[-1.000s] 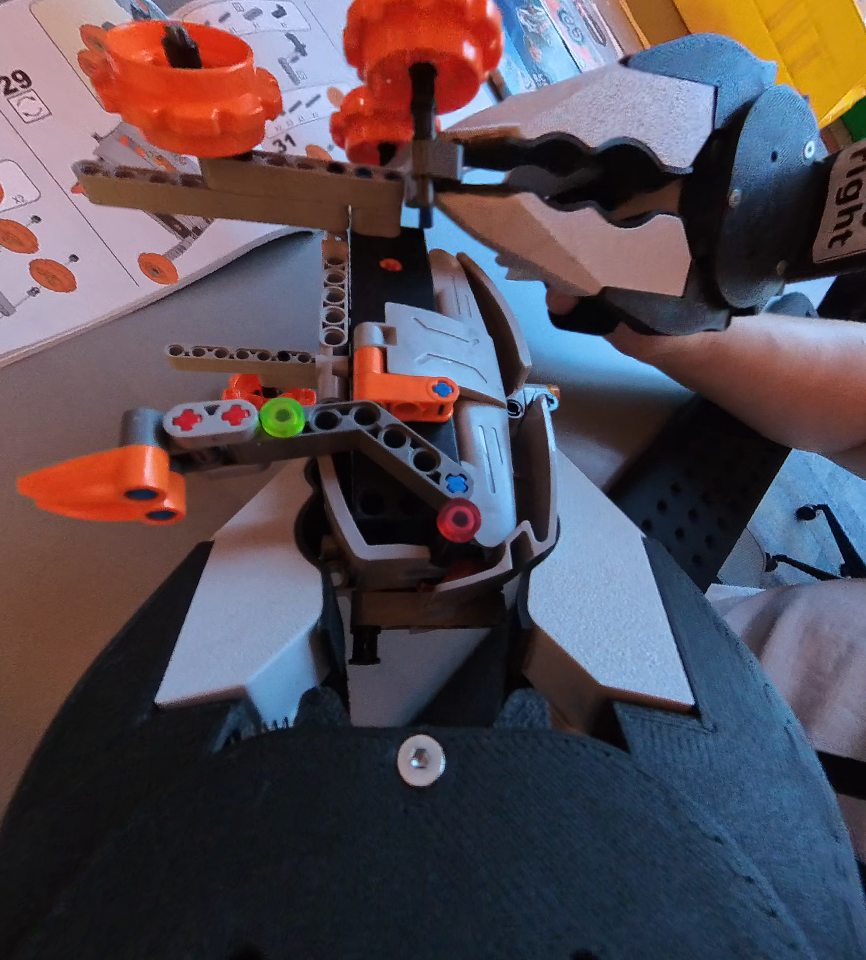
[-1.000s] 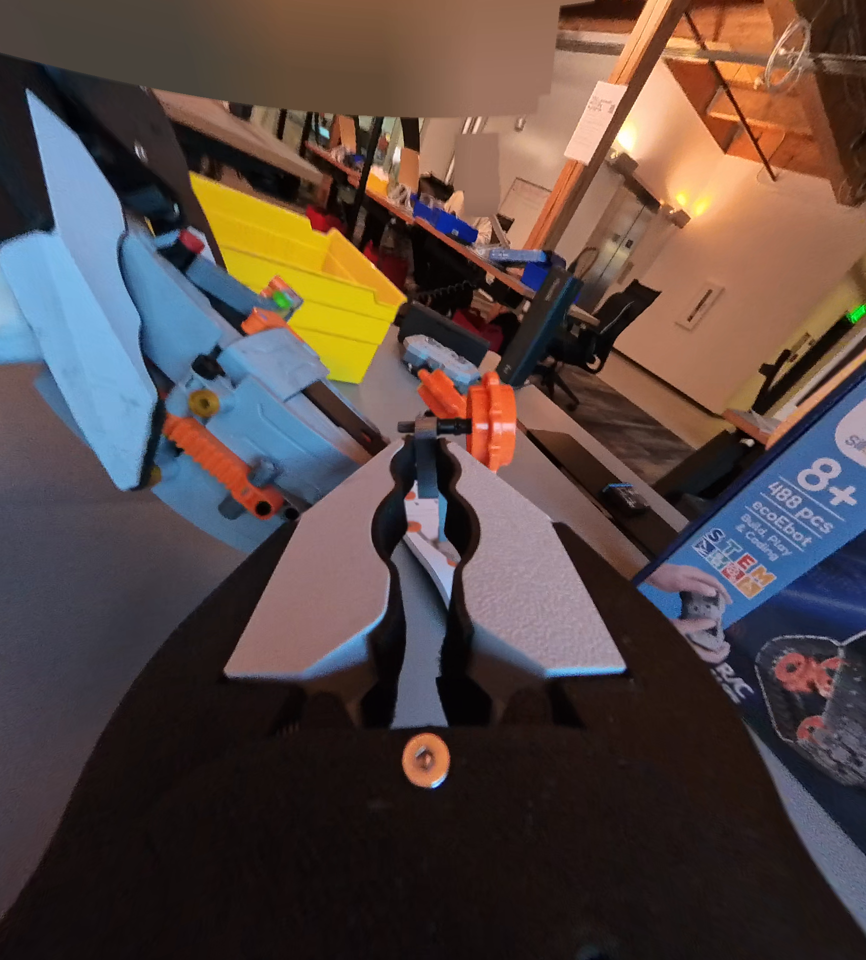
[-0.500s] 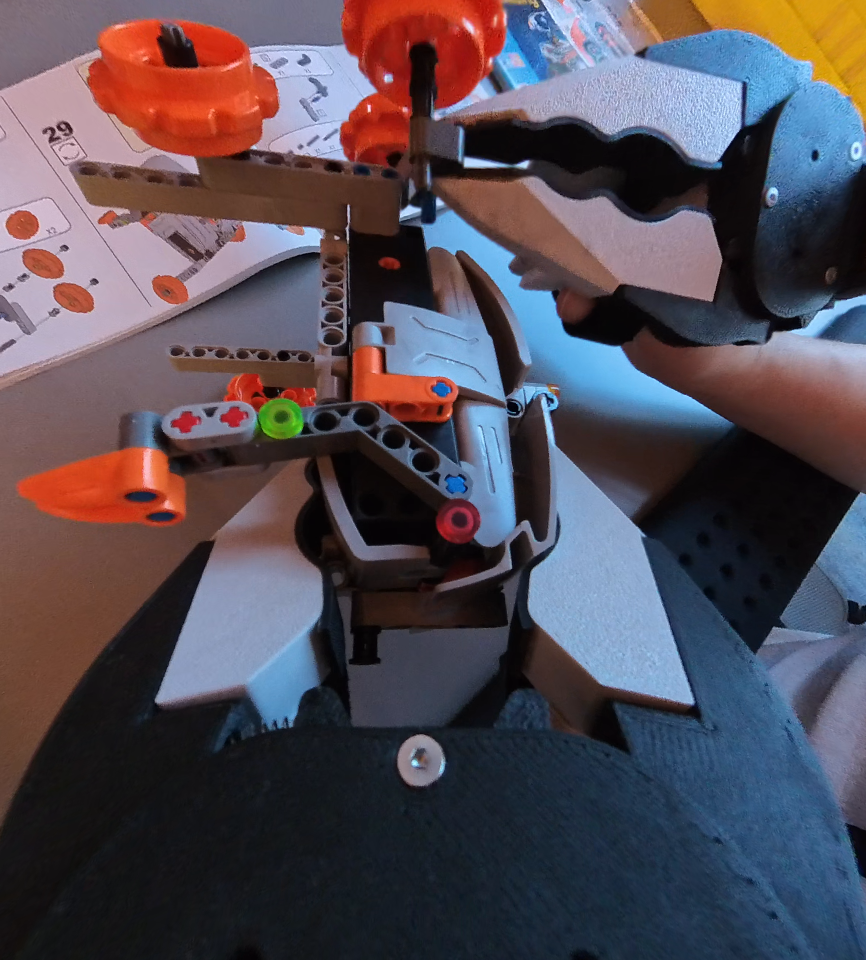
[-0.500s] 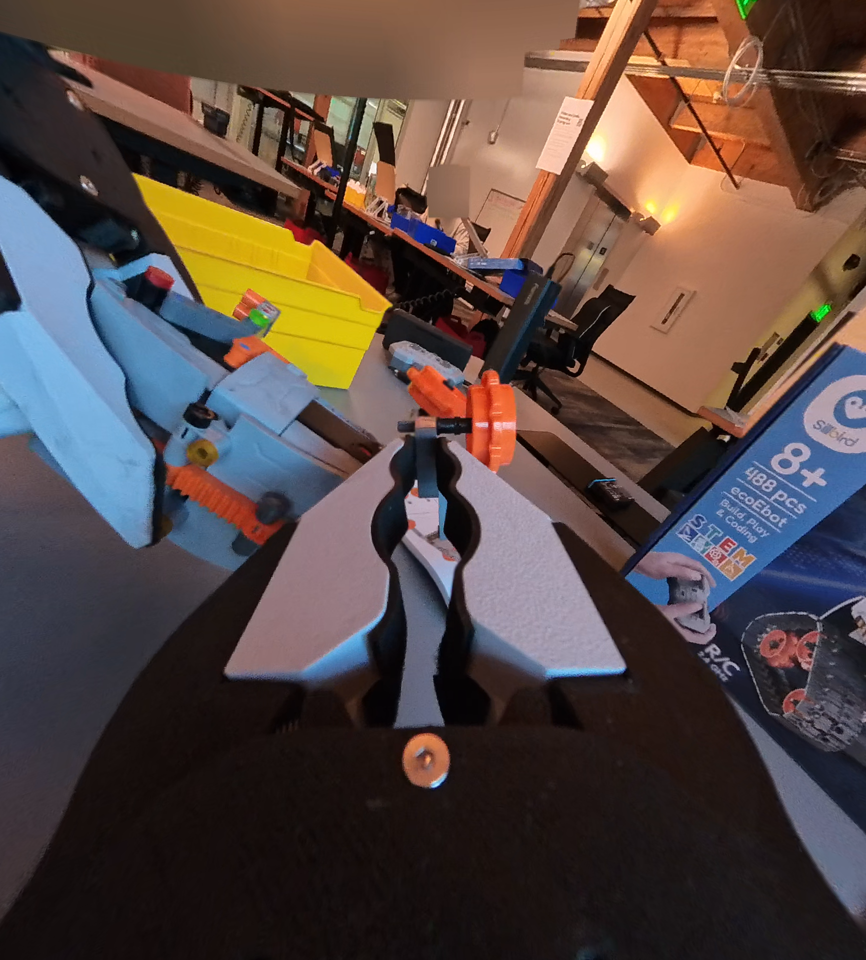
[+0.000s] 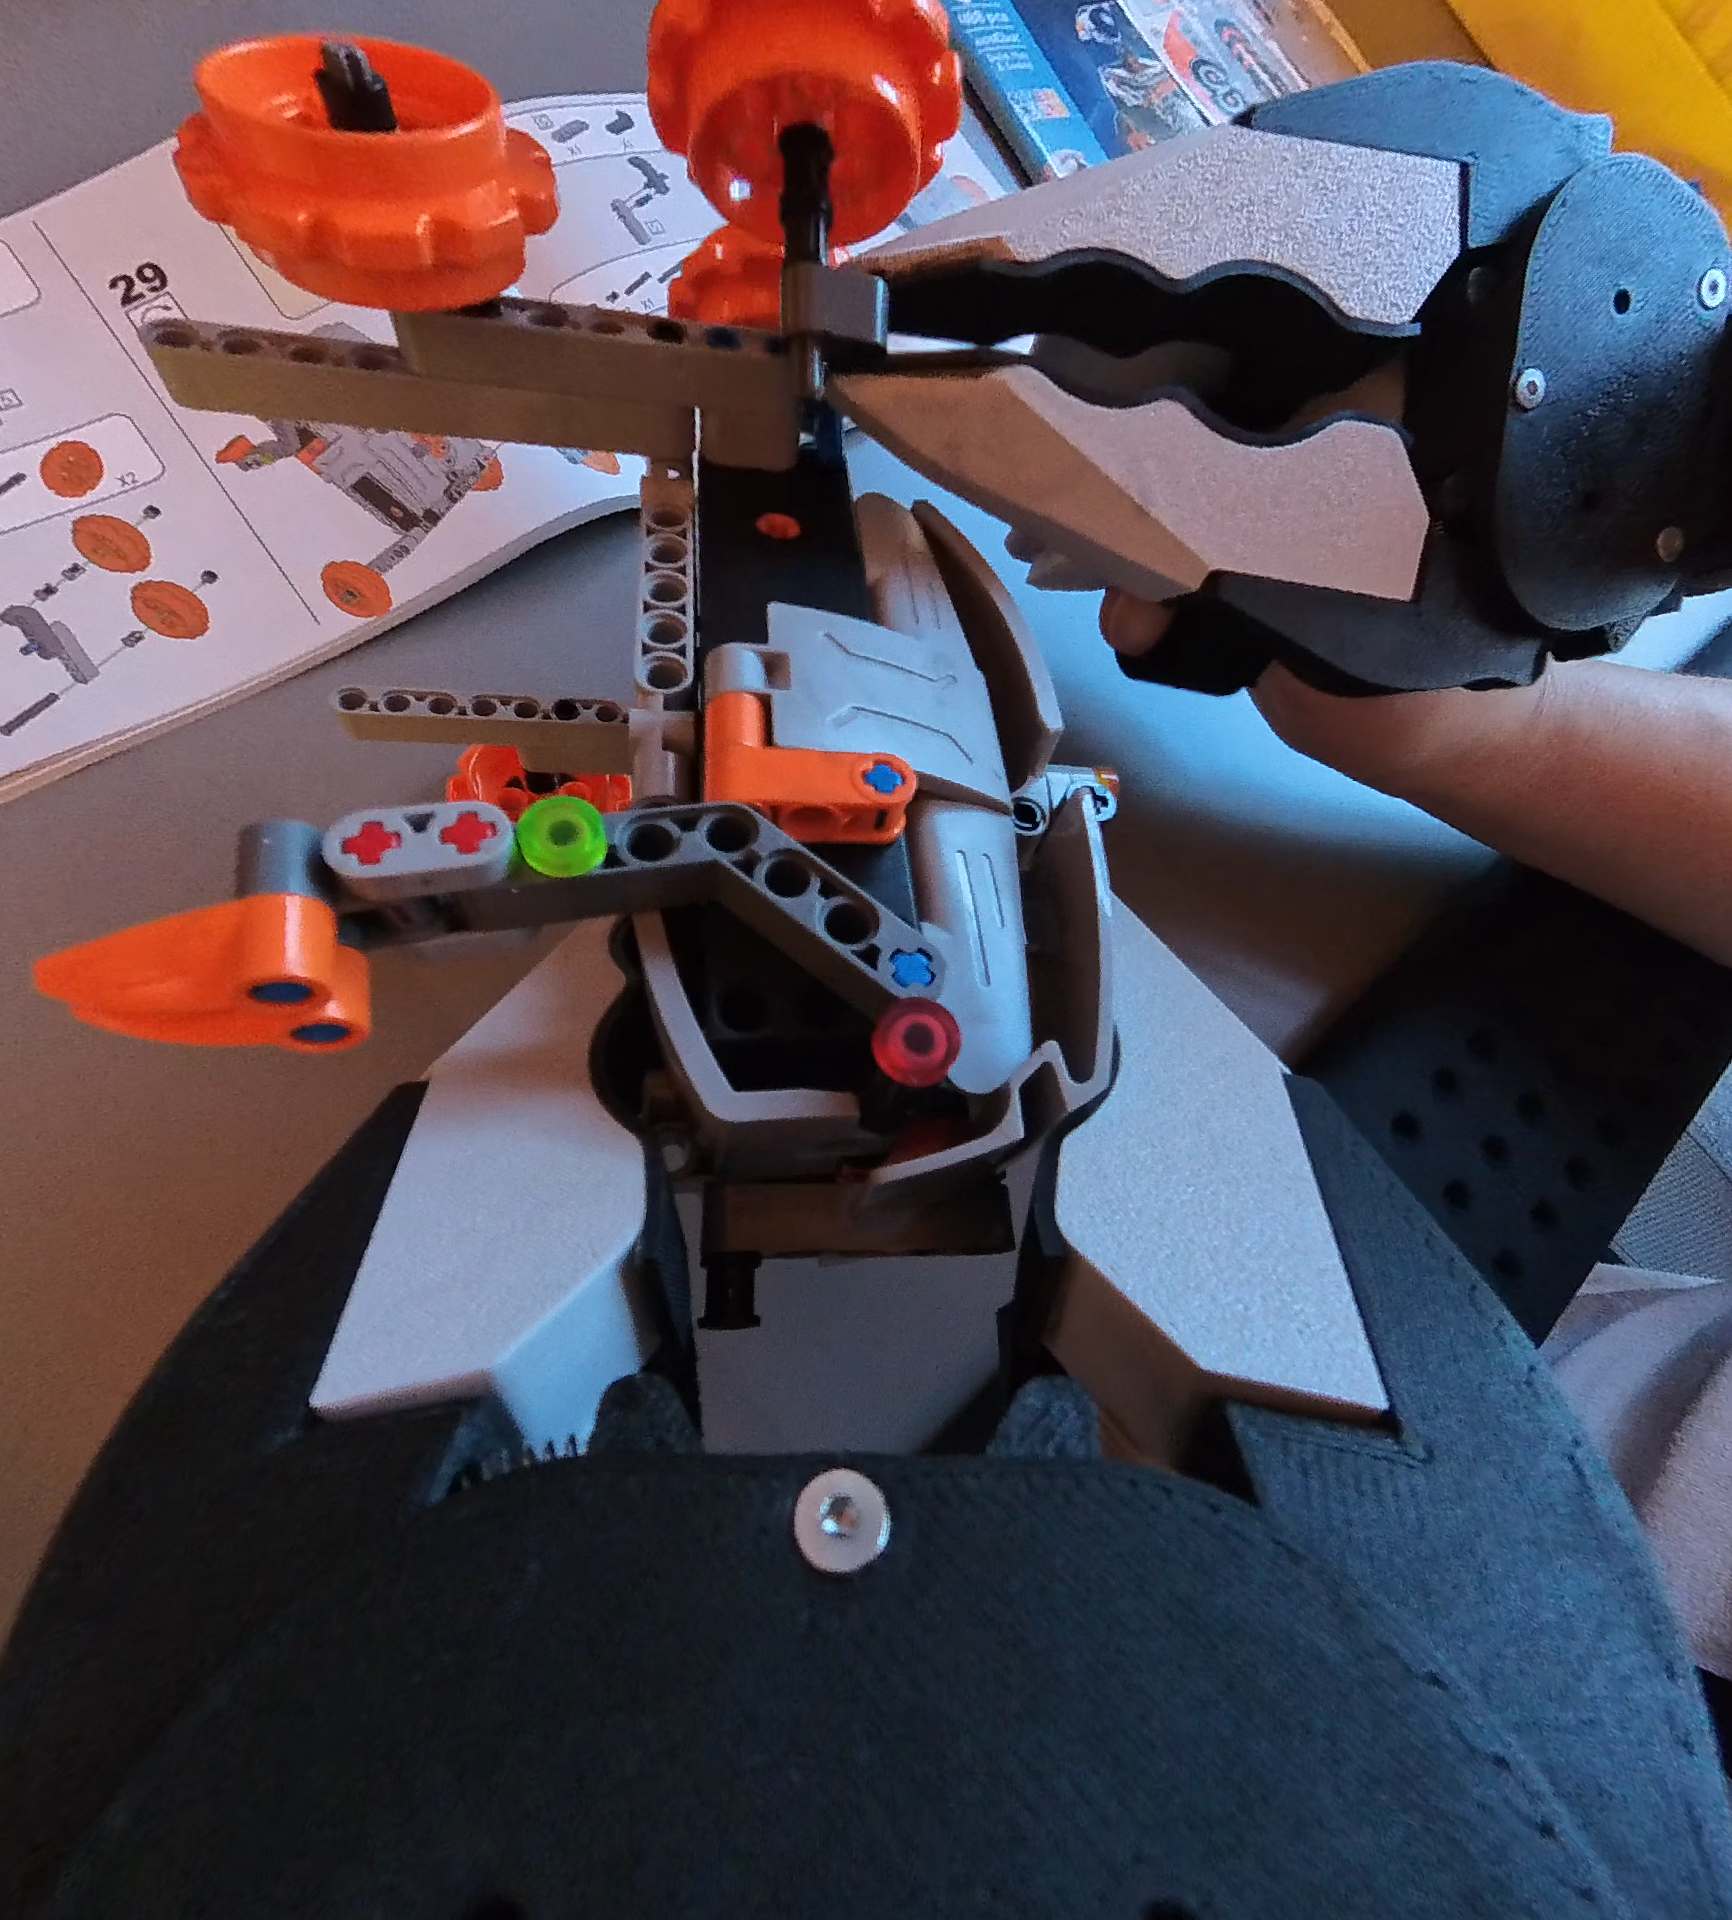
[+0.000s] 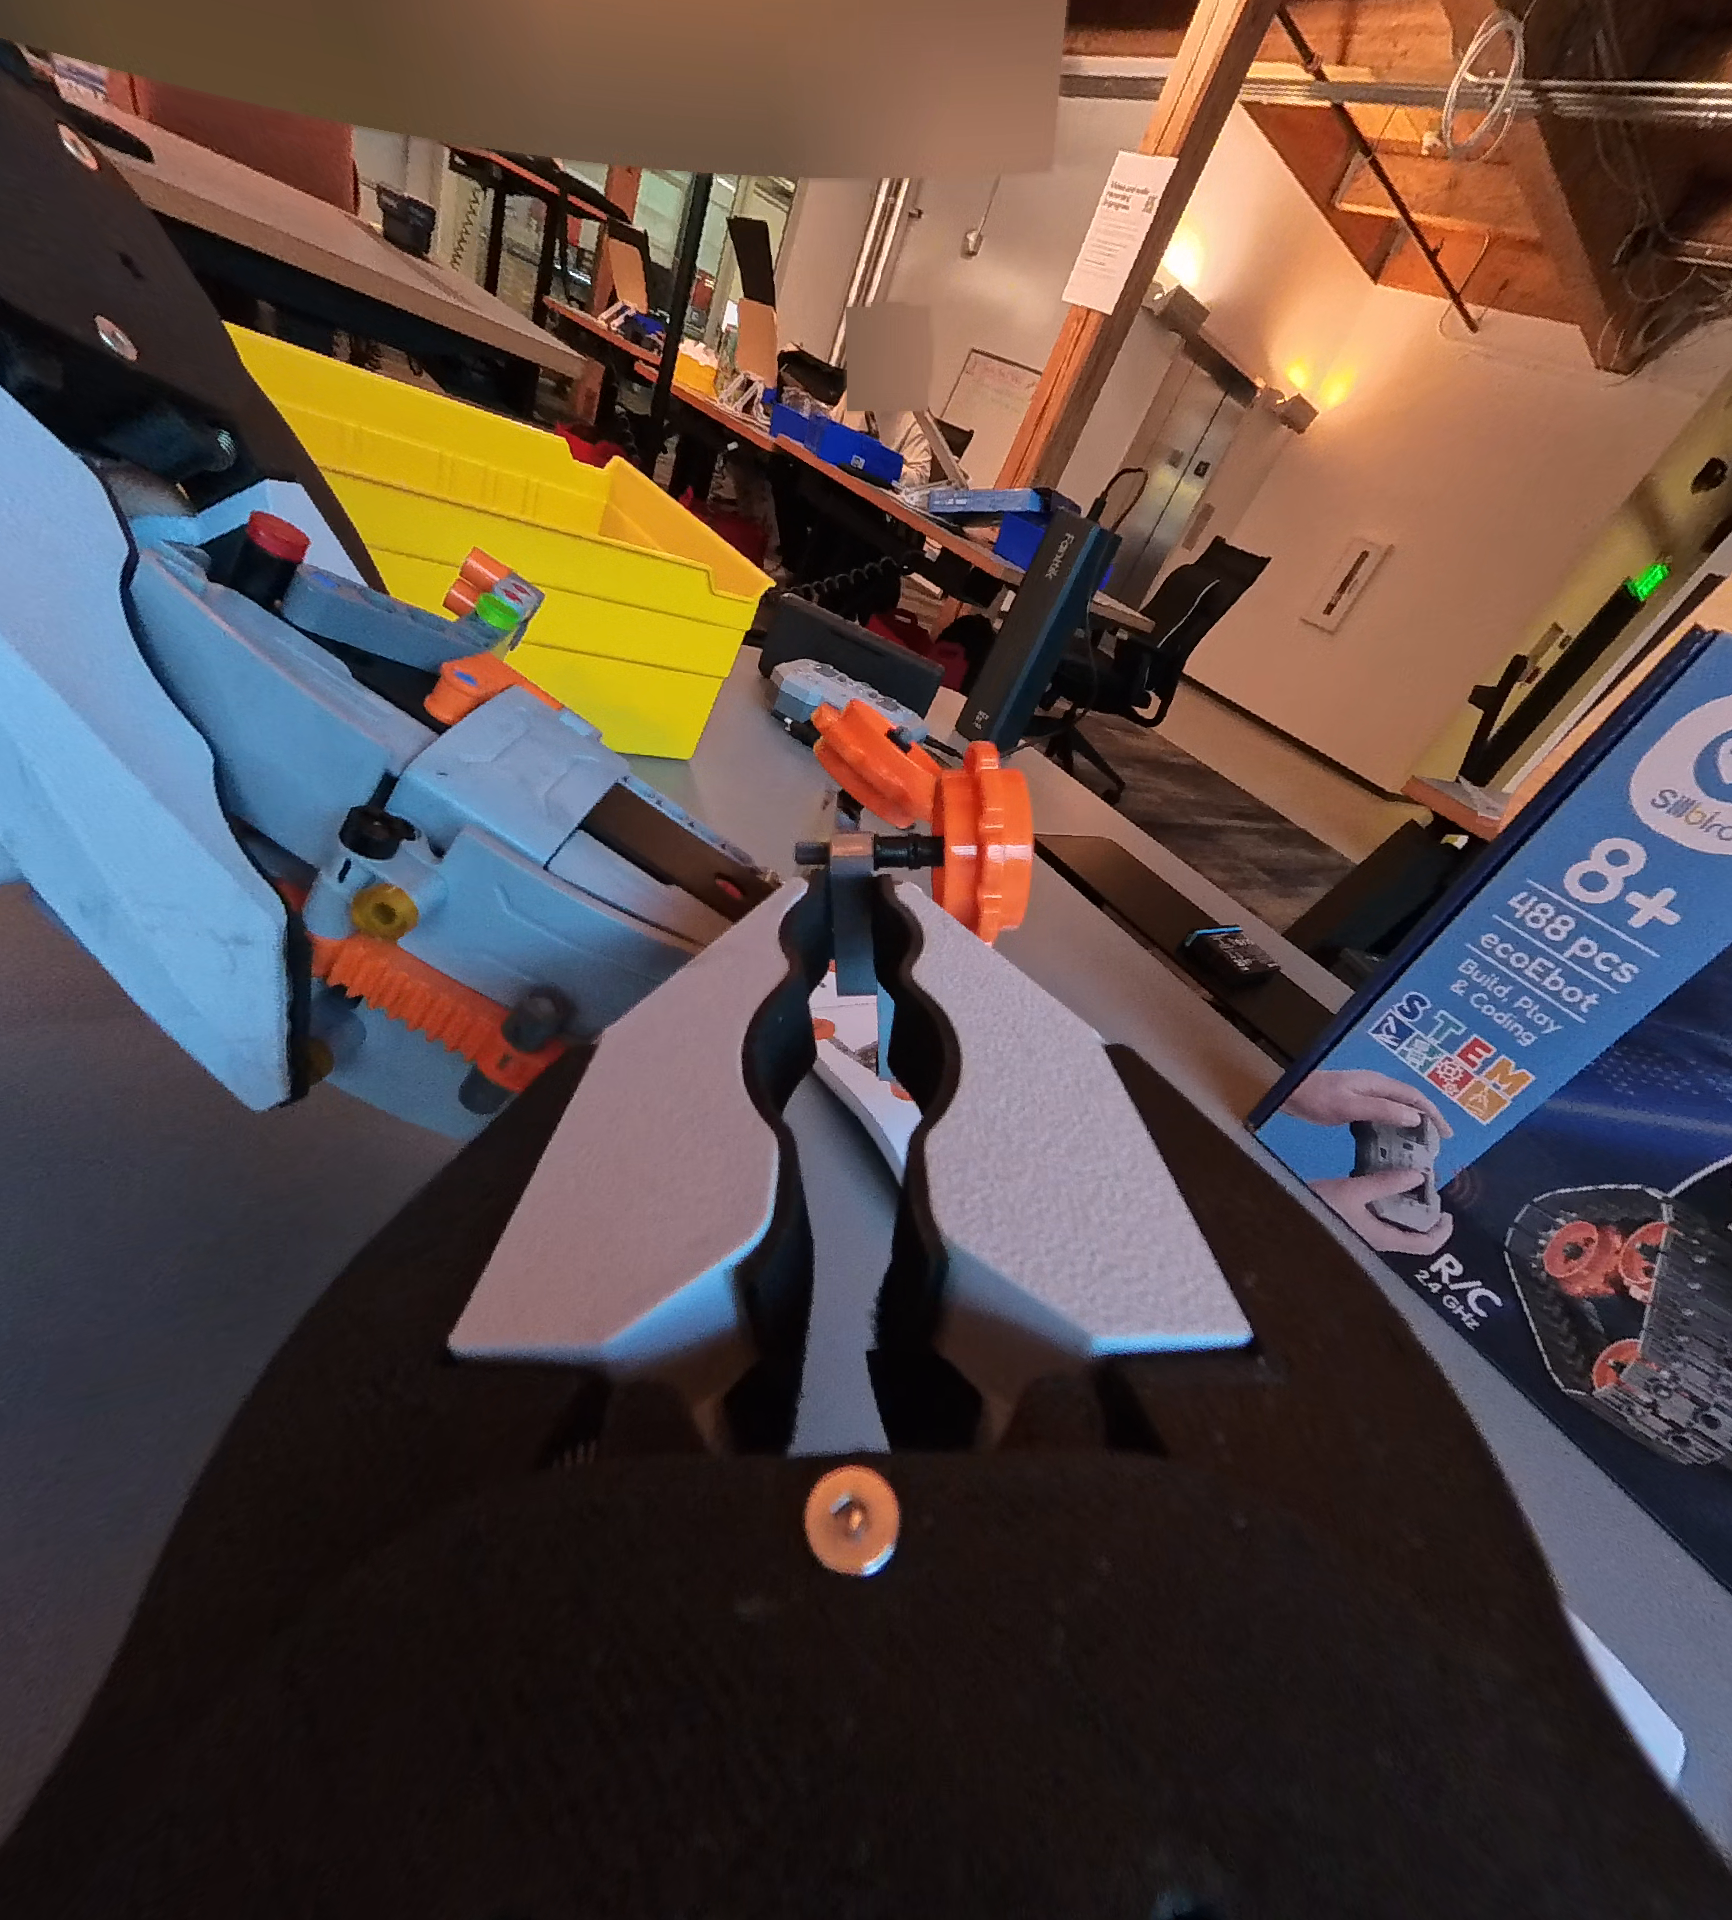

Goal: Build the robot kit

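Note:
My left gripper (image 5: 846, 1049) is shut on the grey and black body of a brick-built robot model (image 5: 903, 831) and holds it above the grey table. The model has orange wheels (image 5: 363, 177) on grey beams at its far end. My right gripper (image 6: 849, 896) is shut on a small grey connector (image 6: 851, 914) that sits on a black axle carrying one orange wheel (image 6: 981, 840). In the left wrist view the right gripper (image 5: 846, 338) comes in from the right and meets the model's top beam. The model also shows in the right wrist view (image 6: 488, 821).
An open instruction booklet (image 5: 114, 499) lies on the table (image 5: 62, 1195) at the far left. A blue kit box (image 6: 1610, 1039) stands on the right. A yellow bin (image 6: 529, 582) sits behind the model. A person's forearm (image 5: 1527, 790) reaches in from the right. Some 9 cm of space lies between my two pairs of fingers.
Both grippers have kept their hold. The model and grippers have shifted over the table, so more of the booklet shows behind them. The model has tilted slightly in the right wrist view.

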A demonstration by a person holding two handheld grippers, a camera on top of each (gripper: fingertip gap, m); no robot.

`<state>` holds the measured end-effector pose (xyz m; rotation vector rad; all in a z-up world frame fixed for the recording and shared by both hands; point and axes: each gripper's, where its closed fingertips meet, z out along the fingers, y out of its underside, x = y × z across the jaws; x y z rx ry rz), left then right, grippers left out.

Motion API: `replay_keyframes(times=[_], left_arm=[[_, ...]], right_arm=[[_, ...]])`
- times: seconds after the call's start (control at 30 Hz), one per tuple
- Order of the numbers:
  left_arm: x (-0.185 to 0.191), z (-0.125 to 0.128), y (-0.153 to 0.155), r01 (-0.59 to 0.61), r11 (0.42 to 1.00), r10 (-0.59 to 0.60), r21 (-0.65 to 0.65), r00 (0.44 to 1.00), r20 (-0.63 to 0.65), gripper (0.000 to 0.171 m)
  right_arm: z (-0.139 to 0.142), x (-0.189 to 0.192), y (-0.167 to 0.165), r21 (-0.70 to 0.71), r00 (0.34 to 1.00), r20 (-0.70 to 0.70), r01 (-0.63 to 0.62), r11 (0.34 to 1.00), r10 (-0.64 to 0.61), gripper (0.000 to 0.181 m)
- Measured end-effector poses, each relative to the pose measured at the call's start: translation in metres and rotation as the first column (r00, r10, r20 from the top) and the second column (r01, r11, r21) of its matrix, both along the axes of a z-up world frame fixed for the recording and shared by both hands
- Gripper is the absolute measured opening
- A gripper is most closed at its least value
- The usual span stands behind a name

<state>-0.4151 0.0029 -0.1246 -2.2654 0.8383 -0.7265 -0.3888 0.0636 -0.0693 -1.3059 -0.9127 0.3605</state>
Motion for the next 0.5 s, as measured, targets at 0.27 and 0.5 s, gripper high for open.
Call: replay_keyframes(times=[0.27,0.5], left_arm=[[0.0,0.0,0.0,0.001,1.0,-0.001,-0.003,1.0,0.007,0.077],[-0.002,-0.001,-0.002,0.011,1.0,-0.011,0.014,1.0,0.011,0.077]], right_arm=[[0.005,0.003,0.0,-0.097,0.987,-0.154,-0.068,0.993,0.053,0.008],[0.077,0.033,-0.027,-0.05,0.697,-0.642,-0.453,0.89,0.319,0.008]])
